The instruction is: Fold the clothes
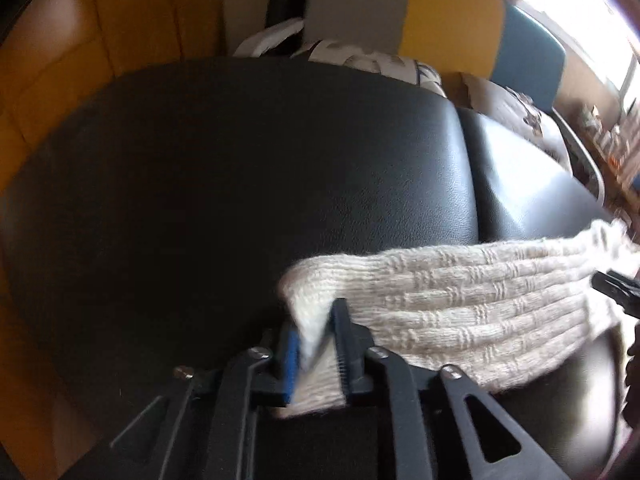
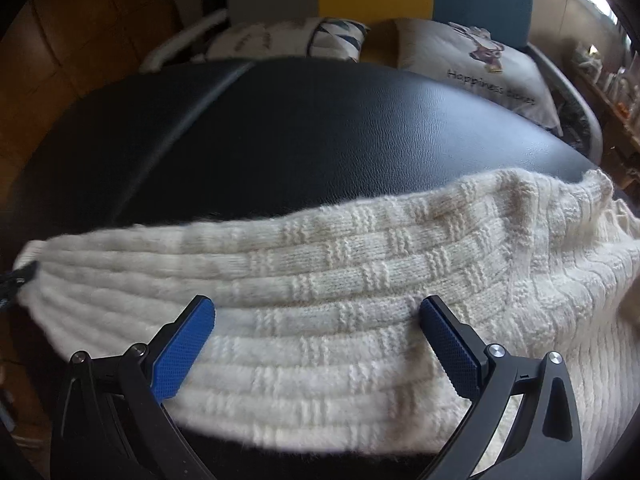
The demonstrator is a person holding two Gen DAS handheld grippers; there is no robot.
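Left wrist view alone showed the left hand-held gripper [image 1: 318,334] clenched on the end of the cream knit sweater [image 1: 460,312]. Right wrist view showed the right hand-held gripper [image 2: 316,316] spread wide above the sweater. It lay on the black padded bench [image 2: 320,128], long axis left-right.

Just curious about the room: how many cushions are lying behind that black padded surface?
2. A patterned cushion lies behind the black padded surface, toward the left; a cream cushion with a printed figure and lettering lies to its right. More may be hidden behind the surface's edge.
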